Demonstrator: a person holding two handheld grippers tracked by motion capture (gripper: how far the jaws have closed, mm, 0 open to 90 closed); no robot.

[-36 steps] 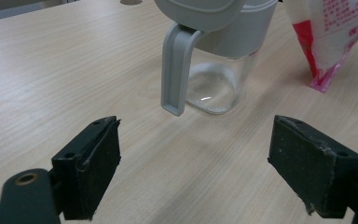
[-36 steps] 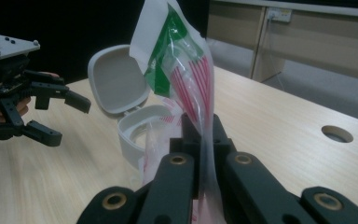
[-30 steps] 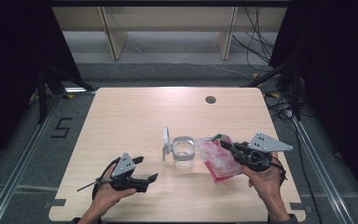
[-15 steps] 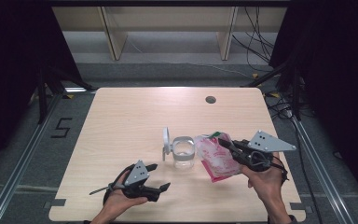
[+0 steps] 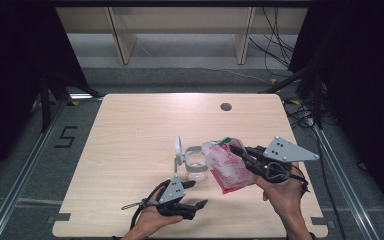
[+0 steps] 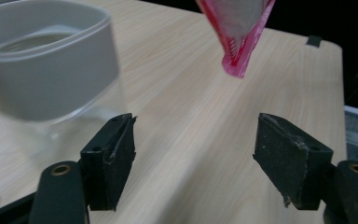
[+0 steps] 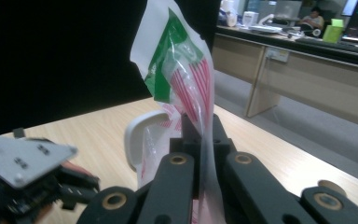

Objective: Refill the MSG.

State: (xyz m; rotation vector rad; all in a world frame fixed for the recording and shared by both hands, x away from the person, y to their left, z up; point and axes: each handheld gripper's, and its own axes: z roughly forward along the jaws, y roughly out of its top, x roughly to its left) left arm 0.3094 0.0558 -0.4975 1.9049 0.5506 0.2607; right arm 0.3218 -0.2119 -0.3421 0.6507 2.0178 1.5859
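- Looking down from the high view, the right gripper (image 5: 236,150) is clamped on a pink-and-white plastic bag (image 5: 227,167), held up off the table (image 5: 130,130) toward its near right part.
- The bag hangs just right of a clear container (image 5: 197,167) with a grey rim, whose open lid (image 5: 178,150) stands upright on its left side; bag and container look to be touching or nearly so, and I cannot tell which.
- The left gripper (image 5: 196,195) sits close to the near edge of the table, just in front of the container, with its jaws apart and nothing between them; they have just been closing a little.
- The right hand (image 5: 285,195) comes up from the near edge, right of centre.

- From the left gripper view, the two black jaws stand wide with bare wood between them.
- The container (image 6: 51,79) fills the upper left, just beyond the left-hand jaw and apart from it.
- The lower corner of the bag (image 6: 240,37) hangs above the table ahead, well clear of both jaws.

- From the right gripper view, the jaws are closed tight on the bag (image 7: 186,88), which rises upright out of them, green print near its top and red stripes below.
- The white lid (image 7: 137,135) shows behind the bag, and the left gripper (image 7: 74,184) lies at lower left.
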